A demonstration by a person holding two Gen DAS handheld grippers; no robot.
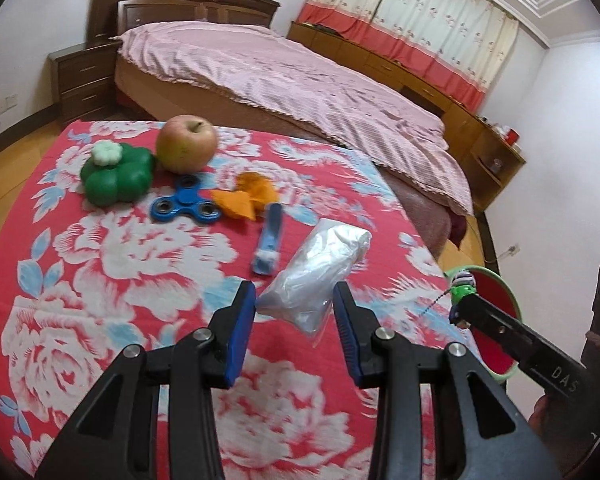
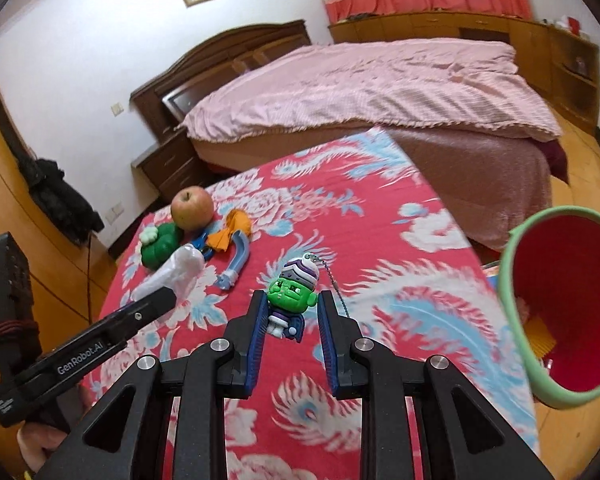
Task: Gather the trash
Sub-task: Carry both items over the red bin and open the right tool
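Note:
My left gripper [image 1: 294, 304] is shut on a crumpled clear plastic bag [image 1: 320, 276], which it holds above the red floral tablecloth [image 1: 120, 280]. My right gripper [image 2: 291, 312] is shut on a green-faced keychain figure [image 2: 290, 294] with a purple-and-white cap; its bead chain trails to the right. In the right wrist view the left gripper [image 2: 166, 300] comes in from the left with the bag [image 2: 182, 268]. The left wrist view shows the right gripper [image 1: 460, 310] and the figure [image 1: 463, 286] at the right, over a red bin with a green rim [image 1: 496, 296].
On the far side of the cloth lie an apple [image 1: 186, 144], a green clover-shaped toy [image 1: 116, 176], a blue fidget spinner [image 1: 186, 204], orange scraps [image 1: 248, 196] and a blue clip-like piece [image 1: 268, 240]. The bin [image 2: 564, 272] stands off the table's right edge. A bed stands behind.

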